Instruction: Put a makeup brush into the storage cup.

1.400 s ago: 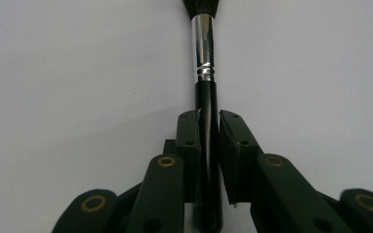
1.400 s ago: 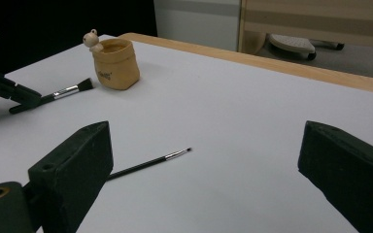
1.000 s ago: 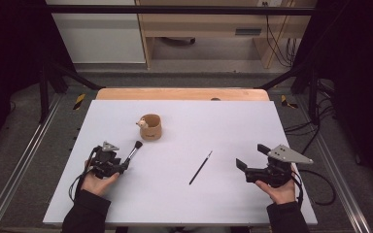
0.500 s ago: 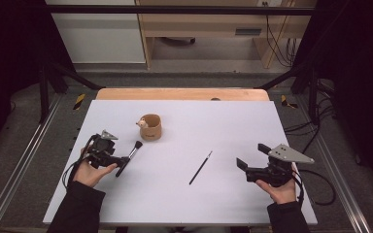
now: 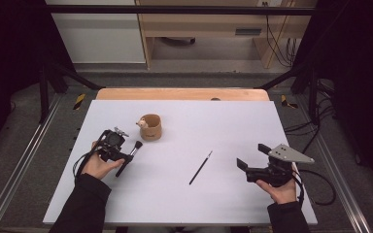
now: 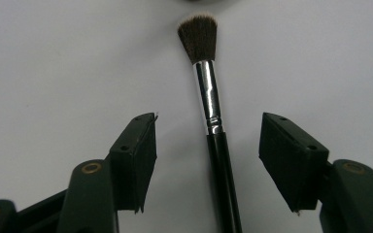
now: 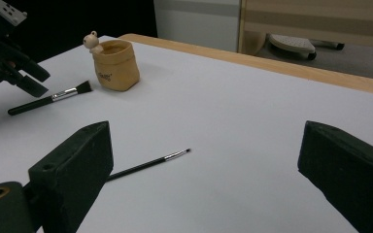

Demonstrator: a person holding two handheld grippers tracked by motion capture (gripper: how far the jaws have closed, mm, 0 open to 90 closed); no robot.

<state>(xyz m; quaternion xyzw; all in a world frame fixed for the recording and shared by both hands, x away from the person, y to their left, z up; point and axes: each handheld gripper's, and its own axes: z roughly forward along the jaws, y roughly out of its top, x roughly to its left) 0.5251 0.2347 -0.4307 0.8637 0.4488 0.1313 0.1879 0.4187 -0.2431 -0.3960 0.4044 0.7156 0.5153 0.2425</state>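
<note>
left gripper [image 6: 208,136] with matte black jaws apart after just closing a little, fluffy brush [image 6: 209,97] with chrome ferrule lying untouched between its fingers [image 6: 137,155], right gripper [image 7: 204,170] gaping, thin liner brush [image 7: 150,164] just ahead

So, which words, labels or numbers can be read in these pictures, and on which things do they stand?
Cup: a small dark mark on its front, too small and blurred to read.
Big brush: no text on it.
Thin brush: no text to be made out.
Grippers, table: no text to be made out.
</note>
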